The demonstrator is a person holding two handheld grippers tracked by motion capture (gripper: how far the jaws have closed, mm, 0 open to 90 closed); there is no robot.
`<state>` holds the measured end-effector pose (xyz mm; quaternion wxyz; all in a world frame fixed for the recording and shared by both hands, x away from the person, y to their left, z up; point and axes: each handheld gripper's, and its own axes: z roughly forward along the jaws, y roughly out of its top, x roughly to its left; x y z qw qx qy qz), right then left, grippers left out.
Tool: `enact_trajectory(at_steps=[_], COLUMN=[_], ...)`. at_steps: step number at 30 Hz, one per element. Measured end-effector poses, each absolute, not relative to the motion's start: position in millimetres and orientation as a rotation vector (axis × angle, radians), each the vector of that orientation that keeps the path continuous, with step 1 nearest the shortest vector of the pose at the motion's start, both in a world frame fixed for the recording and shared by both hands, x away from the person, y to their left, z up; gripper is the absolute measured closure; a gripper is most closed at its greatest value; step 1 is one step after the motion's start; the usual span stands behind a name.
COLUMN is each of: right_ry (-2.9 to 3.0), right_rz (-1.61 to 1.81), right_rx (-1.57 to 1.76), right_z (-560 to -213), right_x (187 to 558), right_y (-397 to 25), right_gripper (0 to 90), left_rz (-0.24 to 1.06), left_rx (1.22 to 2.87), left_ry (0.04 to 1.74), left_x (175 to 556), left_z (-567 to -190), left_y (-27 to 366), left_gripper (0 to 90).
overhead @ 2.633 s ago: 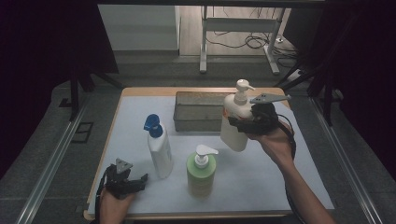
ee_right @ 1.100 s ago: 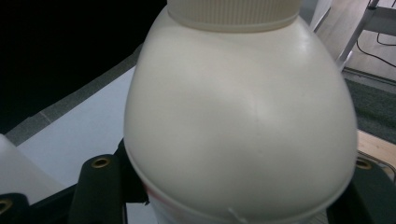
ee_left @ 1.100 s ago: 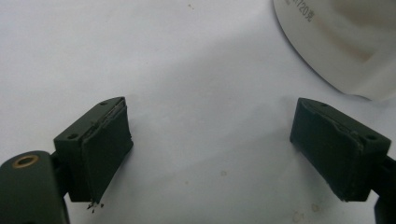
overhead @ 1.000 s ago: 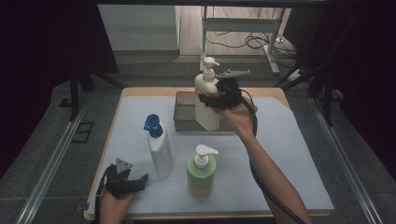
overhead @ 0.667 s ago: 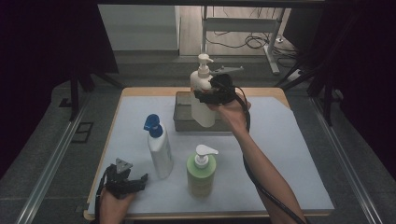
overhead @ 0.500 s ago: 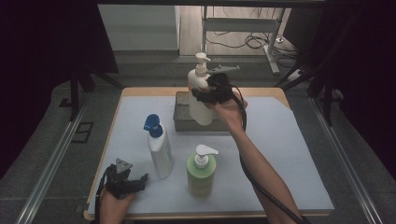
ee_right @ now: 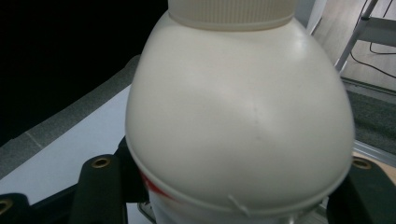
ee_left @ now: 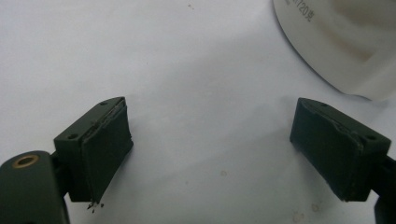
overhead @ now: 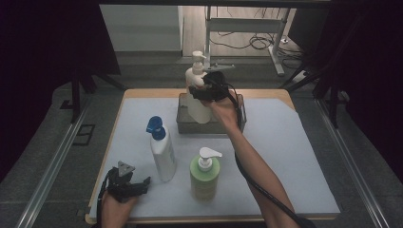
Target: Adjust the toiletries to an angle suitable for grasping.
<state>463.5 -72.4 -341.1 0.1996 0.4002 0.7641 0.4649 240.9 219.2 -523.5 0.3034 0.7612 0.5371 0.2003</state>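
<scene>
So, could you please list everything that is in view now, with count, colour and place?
Cream pump bottle: one, cream-white, held in the right gripper above the tray's left part.
Tray: one, grey metal, at the far middle of the mat.
Blue-capped bottle: one, white with blue cap, upright on the mat, near left.
Green pump bottle: one, green with white pump, upright on the mat, near middle.
Mat: one, white, covering the table.
Table: one, wooden edge showing.
Left gripper: black, open, resting at the near left corner.
Right gripper: black, shut on the cream pump bottle.
</scene>
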Motion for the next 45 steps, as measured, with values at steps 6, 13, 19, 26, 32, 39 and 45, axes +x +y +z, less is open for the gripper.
enact_trajectory(at_steps=[6, 13, 19, 26, 32, 39, 45], right_ry=[2.138, 2.129, 2.130, 2.128, 2.143, 2.155, 2.151], right_rz=[1.293, 1.290, 1.289, 1.283, 1.274, 1.273, 1.261], right_rx=[1.112, 1.097, 1.100, 1.095, 1.102, 1.110, 1.127], right_z=[-345.1, -351.9, -356.1, -366.2, -375.9, -384.5, -392.6], right_x=[471.3, 479.1, 486.6, 492.7, 493.0, 491.3, 490.5], right_y=[-62.4, -51.4, -46.2, -40.7, -38.4, -41.1, -48.9], right_gripper=[37.2, 37.3, 37.2, 37.2, 37.2, 37.2, 37.2], left_rz=[0.531, 0.531, 0.530, 0.530, 0.531, 0.531, 0.531], left_rx=[2.018, 2.019, 2.018, 2.018, 2.018, 2.018, 2.018], left_ry=[1.423, 1.423, 1.423, 1.423, 1.423, 1.423, 1.423], left_x=[240.8, 240.8, 240.8, 240.8, 240.8, 240.8, 240.8], left_z=[-523.4, -523.4, -523.5, -523.5, -523.5, -523.5, -523.5], left_y=[219.2, 219.3, 219.3, 219.2, 219.2, 219.2, 219.2], left_gripper=[12.2, 12.2, 12.2, 12.2, 12.2, 12.2, 12.2])
